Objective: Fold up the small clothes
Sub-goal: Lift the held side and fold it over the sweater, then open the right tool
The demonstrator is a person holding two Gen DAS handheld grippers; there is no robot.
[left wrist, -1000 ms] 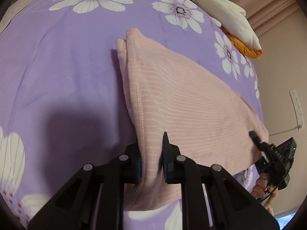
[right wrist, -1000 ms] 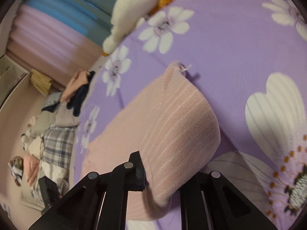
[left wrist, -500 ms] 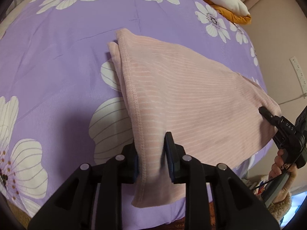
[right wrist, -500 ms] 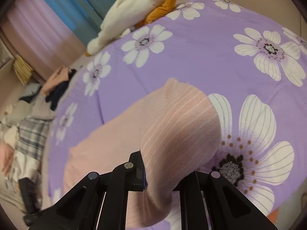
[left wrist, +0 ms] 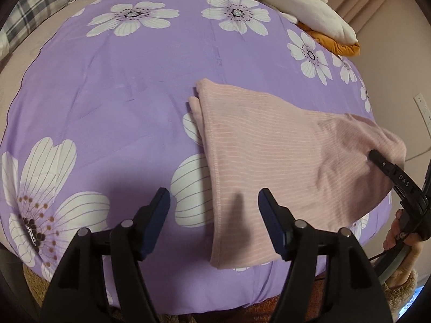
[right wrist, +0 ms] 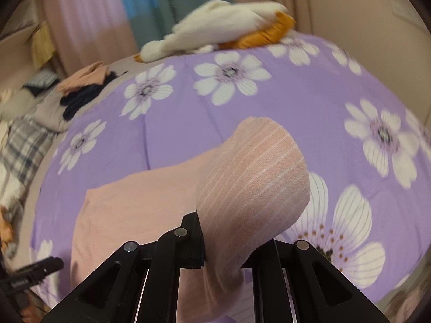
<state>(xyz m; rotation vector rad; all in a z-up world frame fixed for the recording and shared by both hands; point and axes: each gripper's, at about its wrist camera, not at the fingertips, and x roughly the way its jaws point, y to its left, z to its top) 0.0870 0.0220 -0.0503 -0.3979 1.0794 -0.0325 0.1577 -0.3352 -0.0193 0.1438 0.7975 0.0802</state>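
Note:
A pink striped garment (left wrist: 282, 158) lies folded on the purple flowered bedspread (left wrist: 121, 107). My left gripper (left wrist: 214, 215) is open and empty, its fingers either side of the garment's near left edge, just above it. My right gripper (right wrist: 229, 245) is shut on the garment's other corner (right wrist: 253, 183), which bulges up over the jaws and hides them. The right gripper also shows at the right edge of the left wrist view (left wrist: 396, 180). The left gripper shows at the lower left of the right wrist view (right wrist: 29, 274).
A white and orange plush toy (left wrist: 304, 5) lies at the far edge of the bed. A pile of clothes and a plaid cloth (right wrist: 27, 145) sit to the left. A wall with a socket (left wrist: 421, 107) is on the right.
My left gripper has opened and let go of the garment's edge, which now lies on the bed. The right gripper still holds its corner and has lifted and swung a little.

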